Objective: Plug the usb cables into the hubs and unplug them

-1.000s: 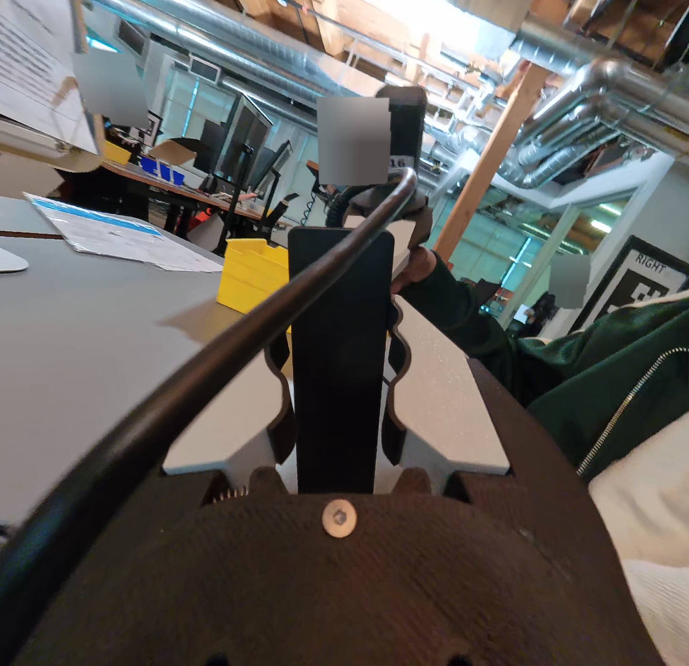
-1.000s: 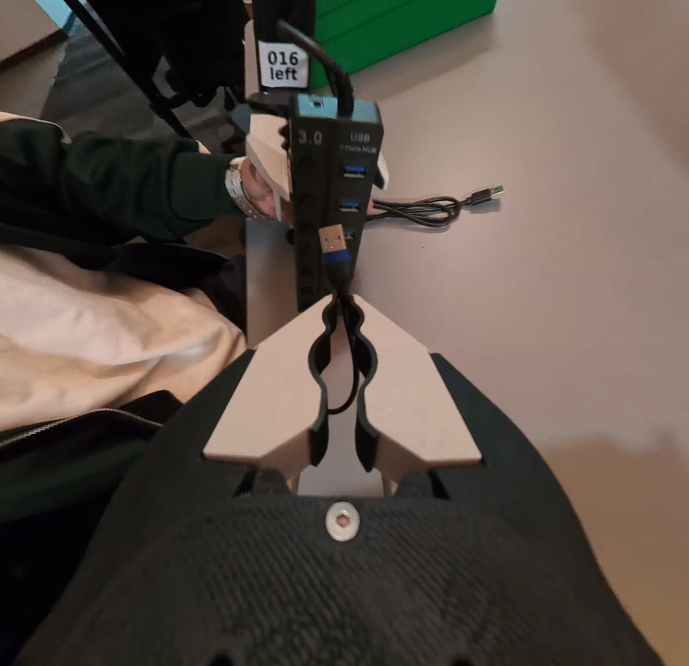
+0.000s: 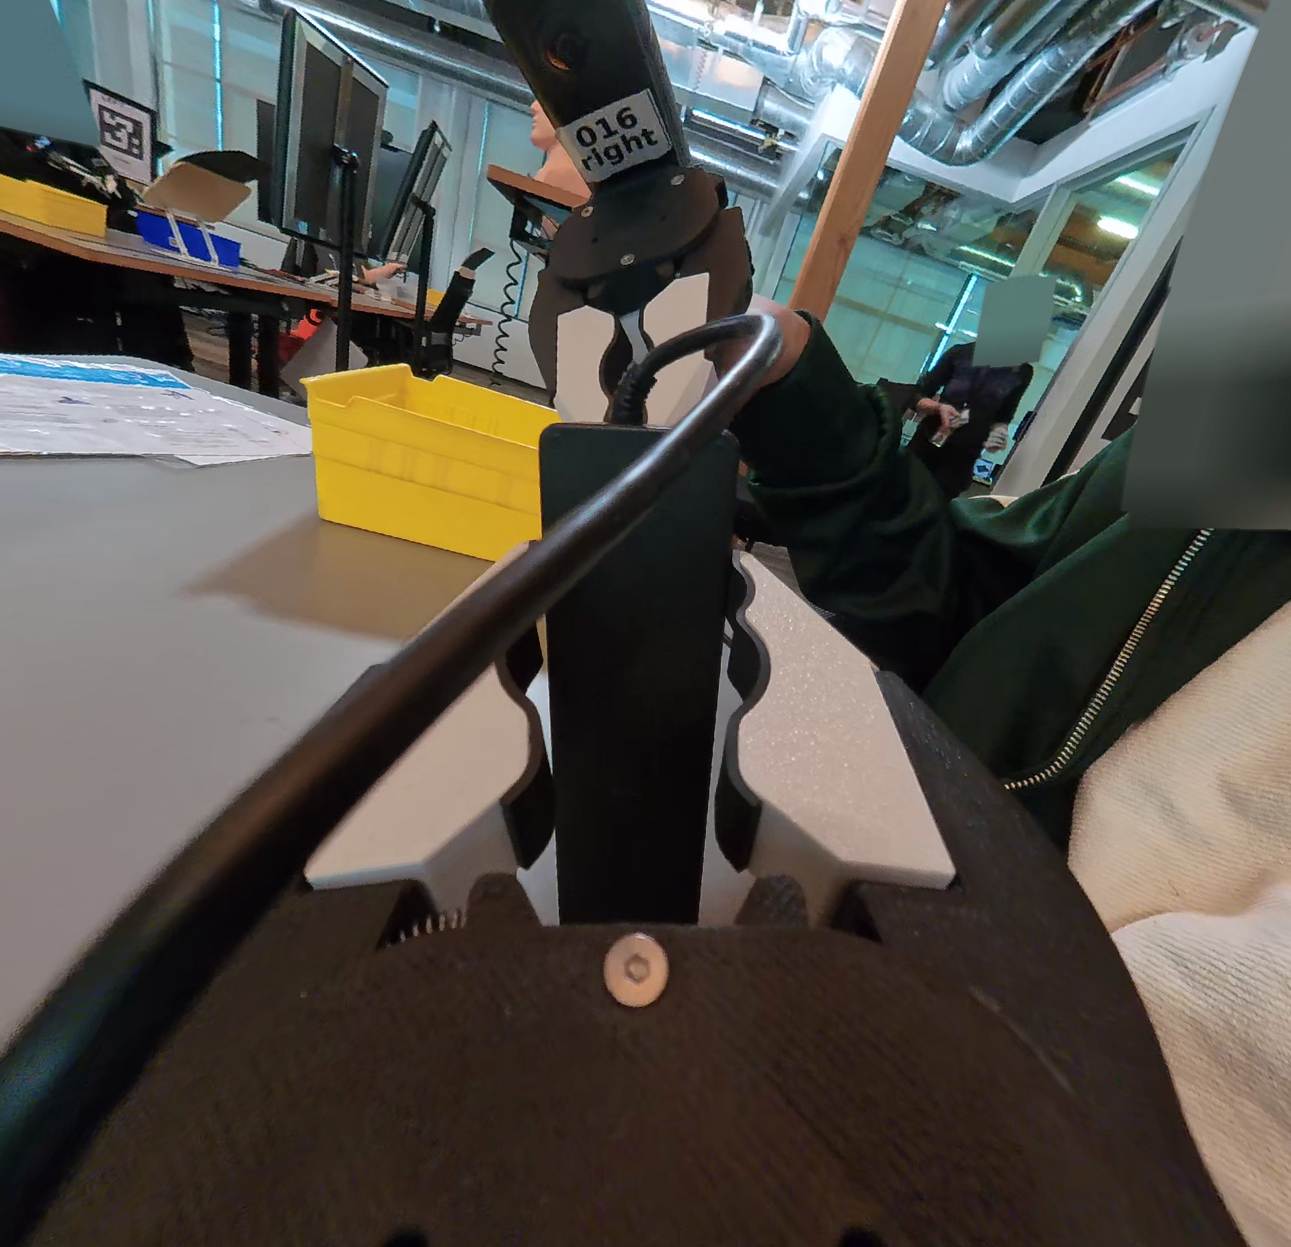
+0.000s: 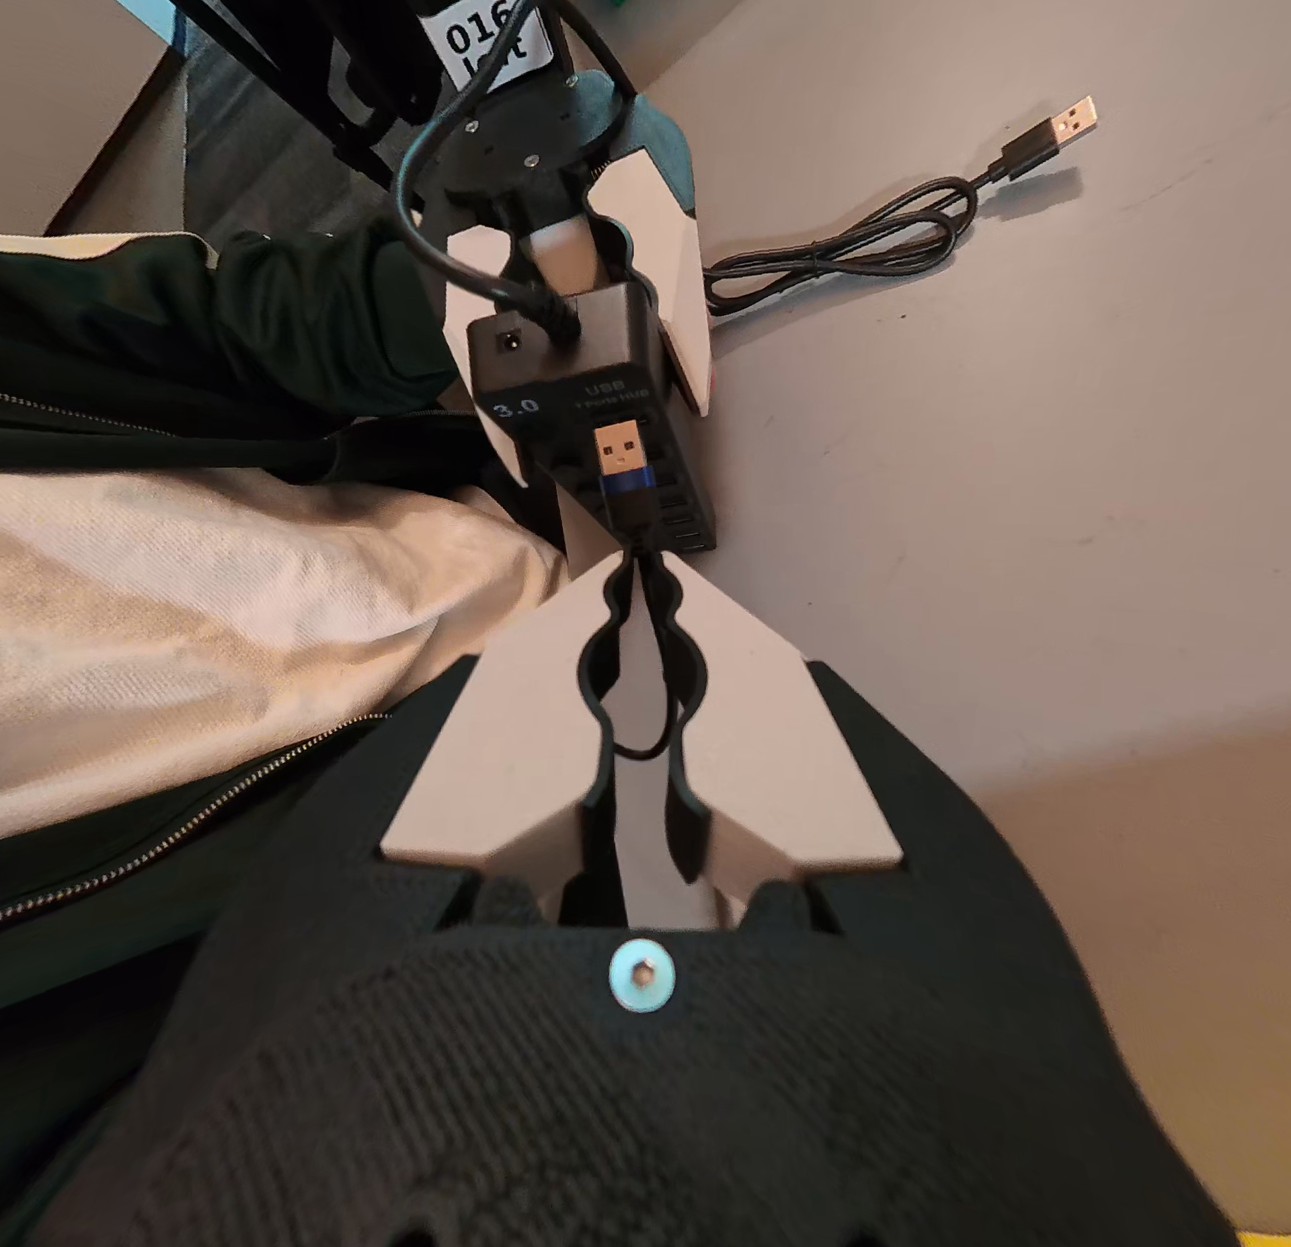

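Right wrist view: right gripper (image 4: 639,562) clamped narrow on black USB cable (image 4: 632,515), its blue-collared plug held against port face of black hub (image 4: 601,368), not seated. Left wrist view: left gripper (image 3: 632,571) closed around hub (image 3: 632,655), lifted above grey tabletop (image 3: 140,620), beside yellow bin (image 3: 419,459). Second black cable (image 4: 873,243) coiled on tabletop near far edge.
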`<state>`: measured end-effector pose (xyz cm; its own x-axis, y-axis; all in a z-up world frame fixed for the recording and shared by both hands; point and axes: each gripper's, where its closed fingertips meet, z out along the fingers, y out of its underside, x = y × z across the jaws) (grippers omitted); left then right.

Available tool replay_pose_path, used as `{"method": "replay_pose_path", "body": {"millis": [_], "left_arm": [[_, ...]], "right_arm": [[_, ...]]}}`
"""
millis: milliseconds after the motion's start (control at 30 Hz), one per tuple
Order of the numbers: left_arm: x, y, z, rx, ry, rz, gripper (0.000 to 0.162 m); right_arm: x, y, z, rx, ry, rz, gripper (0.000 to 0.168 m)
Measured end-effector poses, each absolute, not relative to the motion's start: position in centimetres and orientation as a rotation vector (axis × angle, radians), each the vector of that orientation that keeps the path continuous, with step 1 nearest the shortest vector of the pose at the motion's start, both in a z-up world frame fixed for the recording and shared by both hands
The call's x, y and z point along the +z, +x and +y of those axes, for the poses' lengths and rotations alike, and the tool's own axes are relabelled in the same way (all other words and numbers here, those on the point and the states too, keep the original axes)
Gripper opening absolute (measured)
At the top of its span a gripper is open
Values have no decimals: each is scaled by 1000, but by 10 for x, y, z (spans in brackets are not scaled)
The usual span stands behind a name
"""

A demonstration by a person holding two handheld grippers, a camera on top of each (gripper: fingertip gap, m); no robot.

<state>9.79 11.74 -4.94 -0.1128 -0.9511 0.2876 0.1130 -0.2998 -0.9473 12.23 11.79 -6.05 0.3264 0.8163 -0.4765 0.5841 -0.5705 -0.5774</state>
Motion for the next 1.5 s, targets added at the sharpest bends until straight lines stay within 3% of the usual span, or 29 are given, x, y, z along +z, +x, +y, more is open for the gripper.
{"method": "replay_pose_path", "body": {"millis": [1500], "left_arm": [[-50,97,119,-1550,-1289,1019,50]], "right_arm": [[-34,117,120,1259,-2184,-1136,4]]}}
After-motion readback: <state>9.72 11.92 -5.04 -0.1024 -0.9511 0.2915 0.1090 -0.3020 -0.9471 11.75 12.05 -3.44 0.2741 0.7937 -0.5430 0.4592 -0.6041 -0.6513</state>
